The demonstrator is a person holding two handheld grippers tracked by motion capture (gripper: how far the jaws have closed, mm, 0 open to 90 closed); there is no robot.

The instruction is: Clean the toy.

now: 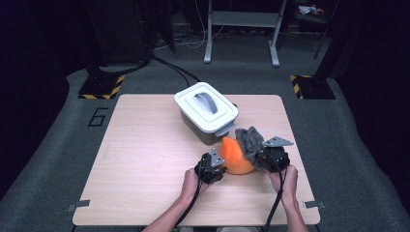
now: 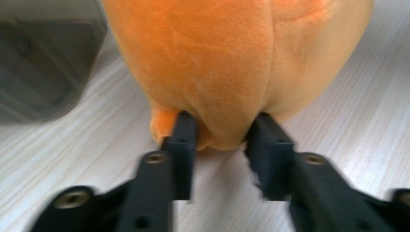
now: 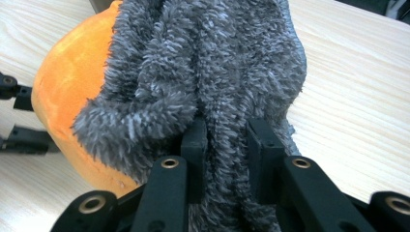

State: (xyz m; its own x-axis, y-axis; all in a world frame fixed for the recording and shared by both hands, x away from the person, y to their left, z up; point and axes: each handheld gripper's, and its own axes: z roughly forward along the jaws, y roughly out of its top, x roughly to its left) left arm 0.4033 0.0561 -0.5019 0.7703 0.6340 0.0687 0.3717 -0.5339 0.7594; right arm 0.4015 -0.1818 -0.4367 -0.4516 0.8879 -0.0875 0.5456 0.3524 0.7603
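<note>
An orange plush toy (image 1: 235,158) stands on the wooden table (image 1: 145,159), just in front of a lidded box. A grey fuzzy cloth (image 1: 249,139) drapes over its right side. My left gripper (image 1: 220,164) comes at the toy from the left. In the left gripper view its jaws (image 2: 225,140) pinch a fold at the low edge of the orange plush (image 2: 227,58). My right gripper (image 1: 256,157) is on the toy's right. The right gripper view shows it (image 3: 225,140) shut on a strand of the grey cloth (image 3: 217,63), with the orange plush (image 3: 67,82) behind.
A grey plastic box with a white lid and a grey handle (image 1: 207,108) sits at the table's far middle, close behind the toy. Its wall (image 2: 43,67) appears at the left in the left gripper view. Bare table lies to the left.
</note>
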